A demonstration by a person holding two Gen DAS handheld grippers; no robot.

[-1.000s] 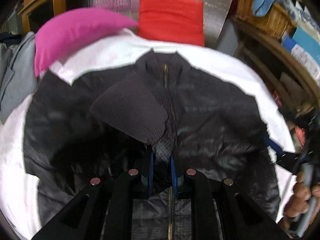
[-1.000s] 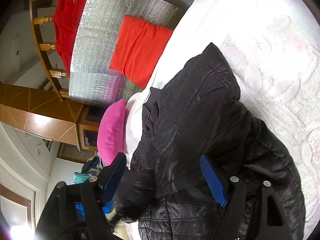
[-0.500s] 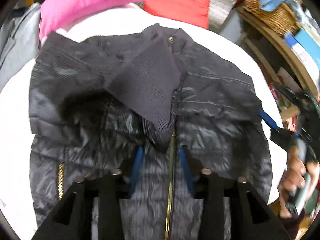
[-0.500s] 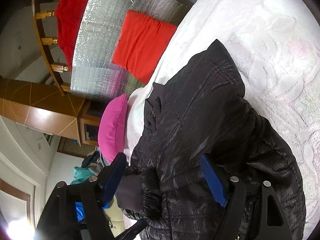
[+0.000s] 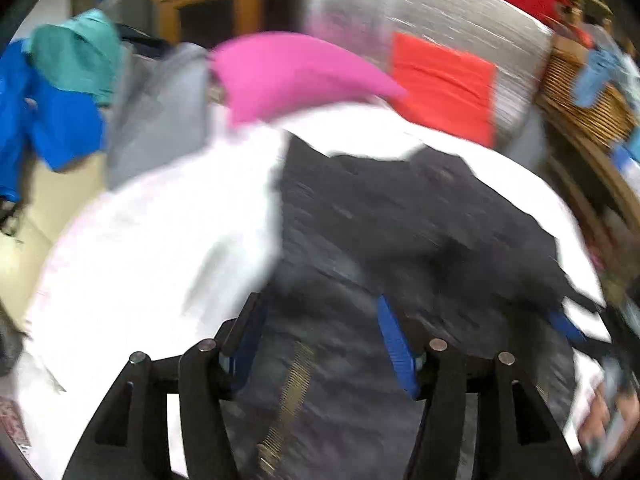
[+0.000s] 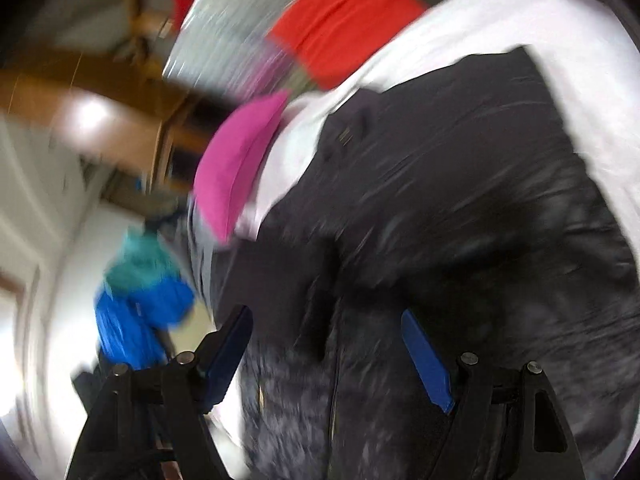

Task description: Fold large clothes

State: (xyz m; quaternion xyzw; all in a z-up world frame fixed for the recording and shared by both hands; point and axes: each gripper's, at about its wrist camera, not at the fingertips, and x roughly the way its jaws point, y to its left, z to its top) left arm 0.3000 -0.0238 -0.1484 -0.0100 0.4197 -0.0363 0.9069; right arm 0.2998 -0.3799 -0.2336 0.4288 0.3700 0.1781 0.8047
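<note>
A black quilted jacket [image 5: 420,220] lies spread on the white bed [image 5: 160,240], with its brass zip running down toward my left gripper [image 5: 320,320]. That gripper's jaws are opening above the jacket's lower front, and its blue pads press on nothing. The left wrist view also catches my right gripper [image 5: 564,324] at the jacket's right edge, held by a hand [image 5: 604,436]. In the right wrist view, the right gripper [image 6: 326,344] stands open over the jacket [image 6: 460,180] with nothing clamped. Both views are blurred by motion.
A pink pillow [image 5: 288,72] and a red cushion [image 5: 440,80] sit at the head of the bed against a silver quilted panel [image 5: 420,20]. Left of the bed hang blue-and-teal [image 5: 52,112] and grey [image 5: 160,120] garments. A wicker basket [image 5: 584,104] stands on shelves at the right.
My left gripper let go of the knit cuff it held over the jacket's chest, opened, and swung off to the left. The right gripper rolled and shifted while staying open.
</note>
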